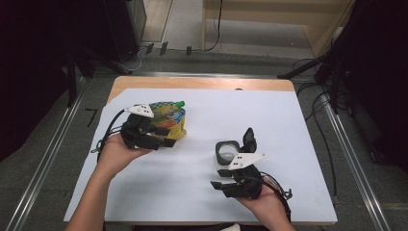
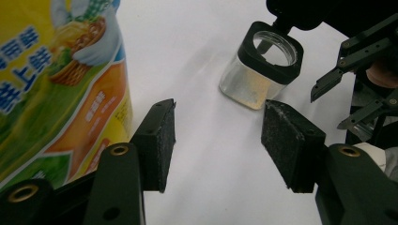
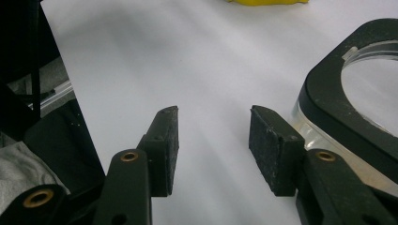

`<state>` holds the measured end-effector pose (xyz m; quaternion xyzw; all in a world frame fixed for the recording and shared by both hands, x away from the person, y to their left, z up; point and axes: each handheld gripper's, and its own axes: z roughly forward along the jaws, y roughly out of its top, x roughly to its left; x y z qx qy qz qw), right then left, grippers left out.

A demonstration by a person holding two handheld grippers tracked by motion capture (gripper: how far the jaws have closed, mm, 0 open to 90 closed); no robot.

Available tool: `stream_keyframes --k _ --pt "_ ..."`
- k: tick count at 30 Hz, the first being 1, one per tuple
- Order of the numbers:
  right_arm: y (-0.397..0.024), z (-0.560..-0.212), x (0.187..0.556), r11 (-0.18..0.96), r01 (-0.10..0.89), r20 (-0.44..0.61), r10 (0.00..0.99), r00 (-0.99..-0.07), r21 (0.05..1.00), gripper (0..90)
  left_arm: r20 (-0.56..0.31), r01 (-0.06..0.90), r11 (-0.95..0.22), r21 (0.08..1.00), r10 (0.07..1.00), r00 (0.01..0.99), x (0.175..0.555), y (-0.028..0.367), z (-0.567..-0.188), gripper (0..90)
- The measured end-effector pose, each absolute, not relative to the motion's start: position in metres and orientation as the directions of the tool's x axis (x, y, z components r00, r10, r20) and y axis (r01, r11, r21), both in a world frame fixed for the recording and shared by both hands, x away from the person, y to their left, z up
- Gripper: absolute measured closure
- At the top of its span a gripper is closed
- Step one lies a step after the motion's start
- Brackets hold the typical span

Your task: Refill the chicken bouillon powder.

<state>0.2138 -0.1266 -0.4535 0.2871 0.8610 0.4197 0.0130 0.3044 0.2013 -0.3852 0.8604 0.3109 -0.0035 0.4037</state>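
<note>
Table seen from above w/ a white sheet [image 1: 202, 144] over it; a person's two forearms come in from the near edge, each hand holding a black two-jaw gripper.

Landmark: a clear square jar [image 1: 227, 151] w/ a black collar and its black flip lid [image 1: 248, 139] standing open, right of the sheet's middle.

Left gripper [image 1: 166, 137]: well to the left of the jar and a bit farther from the person. Jaws apart, nothing between them; in the left gripper view only bare sheet lies btwn the two black pads [image 2: 162, 140]. A yellow-green spout pouch [image 1: 168, 120] w/ a green cap [image 1: 179, 103] lies just beyond and beside this gripper, on the side away from the jar; whether gripper and pouch touch I can't tell. In the left gripper view the pouch [image 2: 56, 79] sits outside the left jaw, and the jar [image 2: 263, 70] is ahead, apart from the jaws.

Right gripper [image 1: 222, 179]: just on the person's side of the jar. Jaws apart, empty. In the right gripper view the jar [image 3: 356, 98] sits just outside the right-hand pad [image 3: 270, 145], not btwn the jaws; contact unclear.
</note>
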Motion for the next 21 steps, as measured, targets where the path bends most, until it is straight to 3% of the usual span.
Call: stream_keyframes --k 7,21 --pt "-0.124 -0.456 0.214 0.491 0.488 0.224 0.501 -0.836 0.722 54.6 -0.222 0.530 -0.477 0.701 0.562 0.797 0.301 0.217 -0.384 46.0" --pt "-0.122 -0.456 0.212 0.491 0.475 0.213 0.498 -0.841 0.730 54.2 -0.246 0.597 -0.410 0.690 0.643 0.725 0.301 0.263 -0.388 48.5"
